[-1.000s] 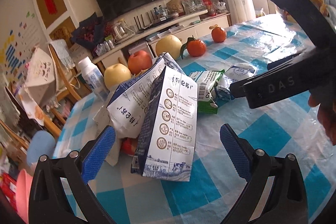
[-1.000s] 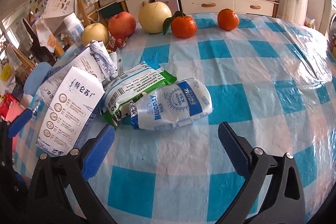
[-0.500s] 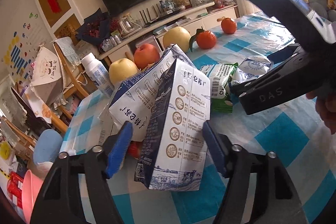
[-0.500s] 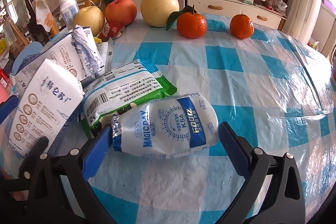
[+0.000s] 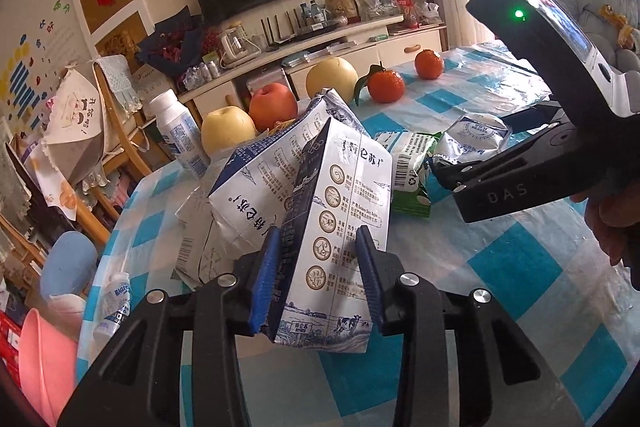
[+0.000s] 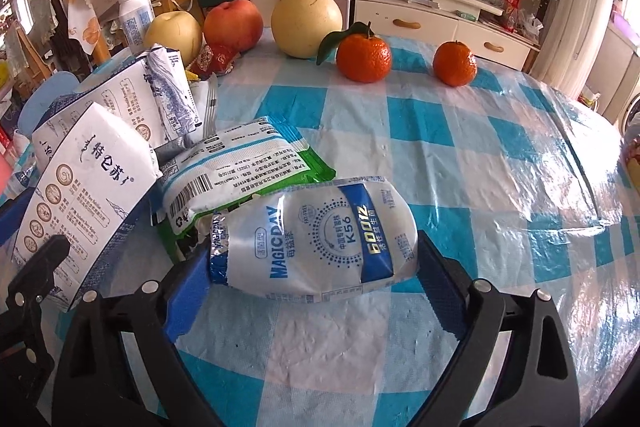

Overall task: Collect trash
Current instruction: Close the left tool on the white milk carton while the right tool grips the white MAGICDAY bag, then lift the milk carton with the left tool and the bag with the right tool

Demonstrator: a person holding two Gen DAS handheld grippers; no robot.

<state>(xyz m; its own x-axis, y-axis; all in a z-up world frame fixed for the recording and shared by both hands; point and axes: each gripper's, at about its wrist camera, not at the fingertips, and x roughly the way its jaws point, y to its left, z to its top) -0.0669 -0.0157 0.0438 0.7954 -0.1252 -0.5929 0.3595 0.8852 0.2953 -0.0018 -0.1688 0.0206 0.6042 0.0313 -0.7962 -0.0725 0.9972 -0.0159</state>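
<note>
Left wrist view: the left gripper (image 5: 320,271) has its blue-padded jaws pressed against both narrow sides of the white-and-navy printed cardboard milk carton (image 5: 340,223), which stands between them at the near edge of the blue-and-white checked, plastic-covered counter (image 5: 512,267). A second, crumpled carton of the same print (image 5: 256,187) leans just behind it, beyond the left jaw. This looks like the grasp step of collecting trash; the next move calls for lifting the carton clear without dragging its neighbour. One second earlier these jaws stood wide apart on either side of the carton; half a second ago they were part-way in.

Right wrist view: the right gripper (image 6: 312,275) is still wide open, its jaws straddling the puffy white-and-blue plastic MAGICDAY pouch (image 6: 320,247), whose two ends lie just inside the pads; whether they touch cannot be told. A green-edged white snack wrapper (image 6: 240,171) lies beyond, touching the pouch. A second earlier the pouch sat well ahead of the jaws; the gripper has advanced around it. It probably needs only to squeeze, gently, since the pouch looks soft.
</note>
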